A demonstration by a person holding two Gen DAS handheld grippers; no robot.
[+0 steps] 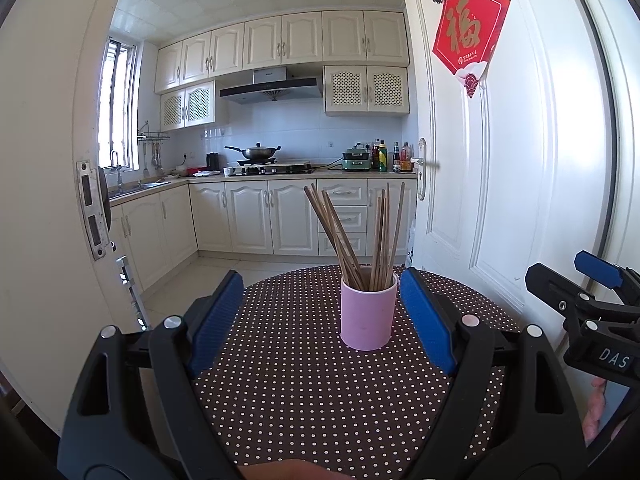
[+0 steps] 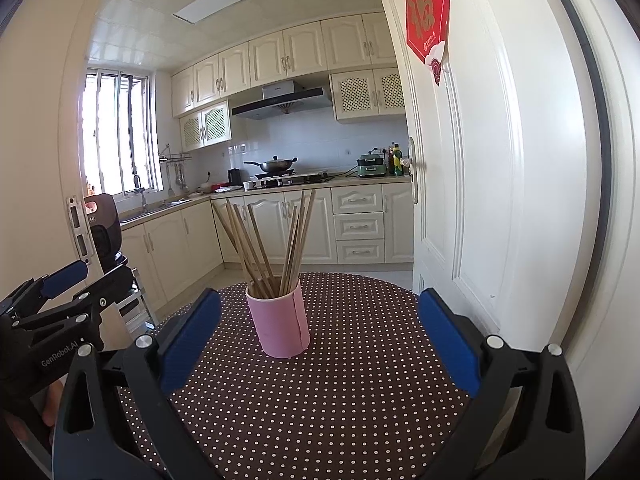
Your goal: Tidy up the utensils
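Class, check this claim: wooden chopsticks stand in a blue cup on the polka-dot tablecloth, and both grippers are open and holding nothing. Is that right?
Not quite. The cup is pink, not blue, as the left wrist view shows. The rest holds: chopsticks stand in it on the polka-dot tablecloth, and both grippers are open and holding nothing.

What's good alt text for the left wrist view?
A pink cylindrical cup of wooden chopsticks stands on a round table with a brown white-dotted cloth, framed between the open blue-padded jaws of the left gripper. The right gripper pokes in at the right edge; a cream kitchen lies beyond.
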